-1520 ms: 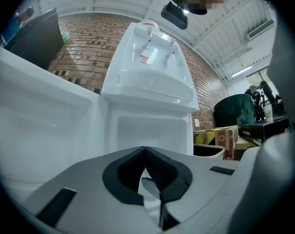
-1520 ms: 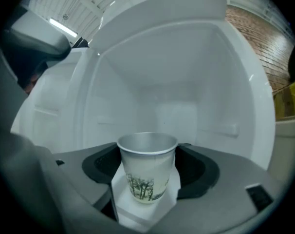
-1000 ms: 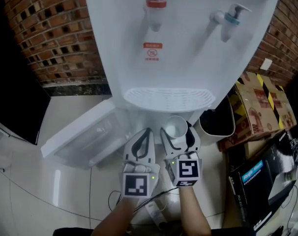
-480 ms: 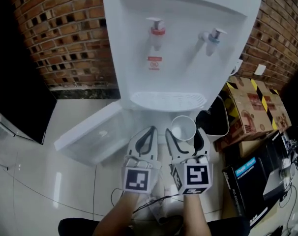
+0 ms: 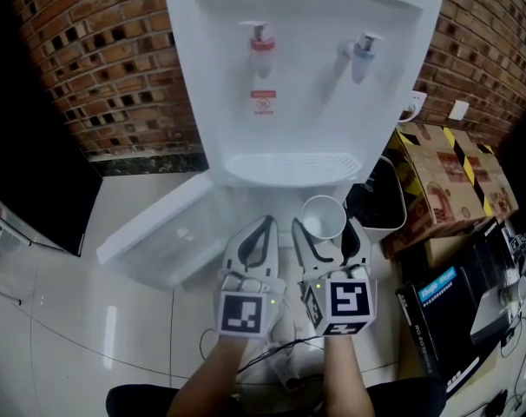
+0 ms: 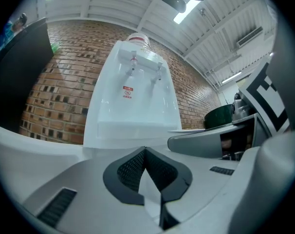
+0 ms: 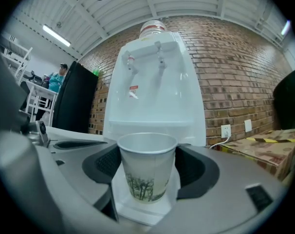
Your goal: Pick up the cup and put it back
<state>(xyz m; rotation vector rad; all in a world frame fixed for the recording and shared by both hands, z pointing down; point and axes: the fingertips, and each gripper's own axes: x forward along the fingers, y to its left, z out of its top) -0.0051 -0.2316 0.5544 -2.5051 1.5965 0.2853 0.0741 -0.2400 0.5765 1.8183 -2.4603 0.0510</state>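
A white paper cup [image 5: 323,218] with a green tree print stands upright between the jaws of my right gripper [image 5: 325,233], which is shut on it just below the dispenser's drip tray [image 5: 293,168]. In the right gripper view the cup [image 7: 147,172] fills the middle, empty inside, with the white water dispenser [image 7: 155,91] behind it. My left gripper [image 5: 263,228] hangs beside it on the left, shut with nothing in it. Its dark pads [image 6: 133,167] meet in the left gripper view. The dispenser has a red tap [image 5: 259,35] and a blue tap [image 5: 362,49].
The dispenser's lower door [image 5: 163,228] stands open to the left. A black bin [image 5: 383,200] and cardboard boxes [image 5: 445,176] crowd the right side. A black cabinet [image 5: 24,146] is at the left, against the brick wall [image 5: 115,59]. A cable [image 5: 272,359] lies on the floor.
The head view has pulled back, so more of the dispenser's front shows. Both grippers have shifted slightly right, with the cup still held in the right one.
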